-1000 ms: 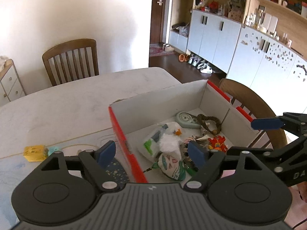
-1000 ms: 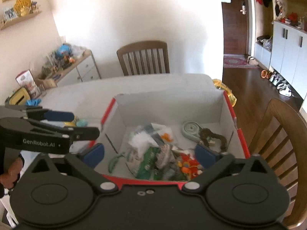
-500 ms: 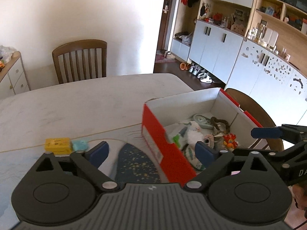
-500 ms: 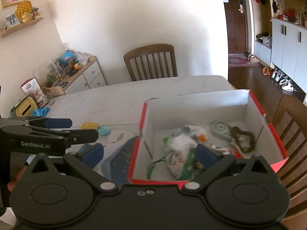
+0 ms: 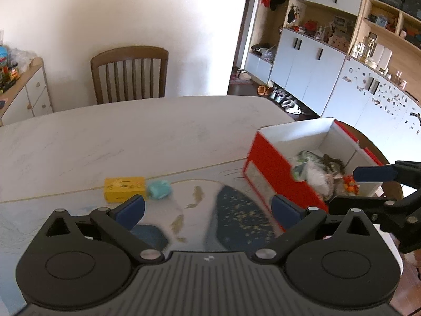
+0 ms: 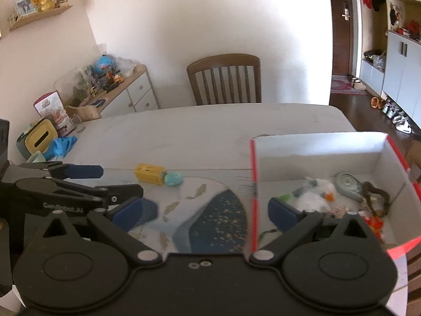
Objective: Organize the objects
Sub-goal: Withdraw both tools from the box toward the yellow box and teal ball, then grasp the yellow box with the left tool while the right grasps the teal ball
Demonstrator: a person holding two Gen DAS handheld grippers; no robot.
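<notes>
Red-sided box (image 6: pixel 329 155) at the table's right edge already holds the sorted odds and ends.
Left gripper (image 5: pixel 208 209), jaws just opened wide with nothing between them, faces the yellow block (image 5: pixel 125 188) and teal lump (image 5: pixel 159 189) lying loose mid-table, probably next for the box. Right gripper (image 6: pixel 206 208) stands apart and empty, straddling the box's near-left corner.

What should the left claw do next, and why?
Probably reach forward and down to the yellow box and close on it. The left gripper has just been opening, nothing sits between its jaws, and that box and the teal lump beside it lie loose on the table, outside the red box.
</notes>
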